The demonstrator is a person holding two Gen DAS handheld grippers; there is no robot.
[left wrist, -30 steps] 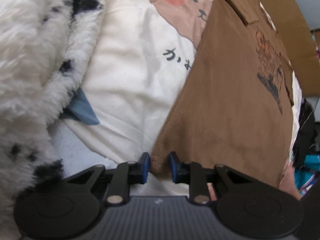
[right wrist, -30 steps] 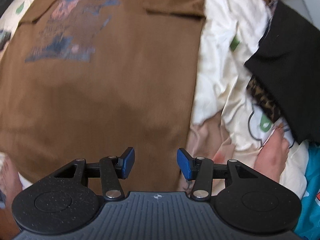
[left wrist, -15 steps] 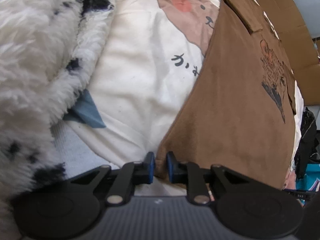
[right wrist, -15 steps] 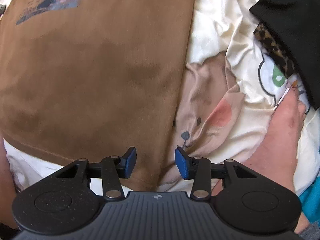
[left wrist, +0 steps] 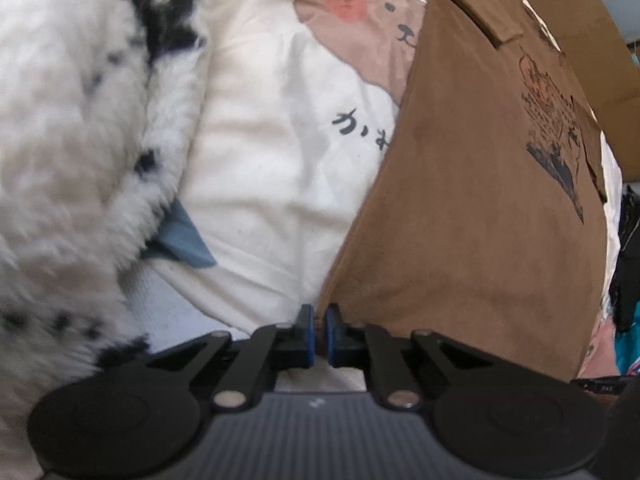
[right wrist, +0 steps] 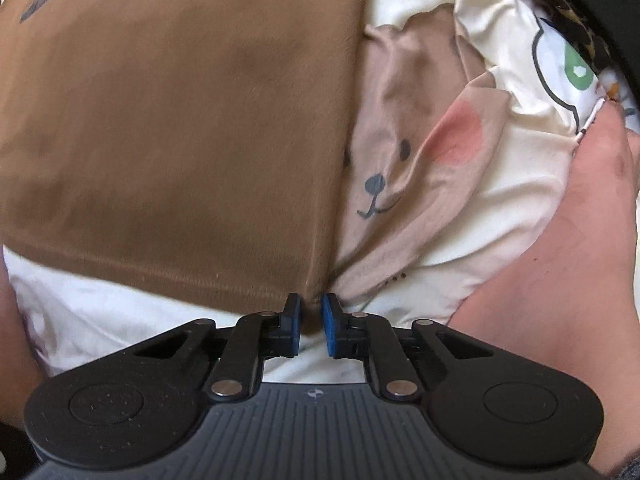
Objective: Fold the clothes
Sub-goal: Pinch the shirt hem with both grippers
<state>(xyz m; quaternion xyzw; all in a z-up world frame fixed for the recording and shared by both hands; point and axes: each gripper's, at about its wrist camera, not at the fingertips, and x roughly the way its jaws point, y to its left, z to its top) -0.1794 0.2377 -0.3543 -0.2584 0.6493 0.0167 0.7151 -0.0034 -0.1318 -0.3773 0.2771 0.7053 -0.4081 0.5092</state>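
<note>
Now both grippers' fingers, apparently, have just closed on one brown shirt.

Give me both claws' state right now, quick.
Left claw: shut on the brown shirt, bottom corner.
Right claw: just been closing, pinching the shirt's other bottom corner.
</note>
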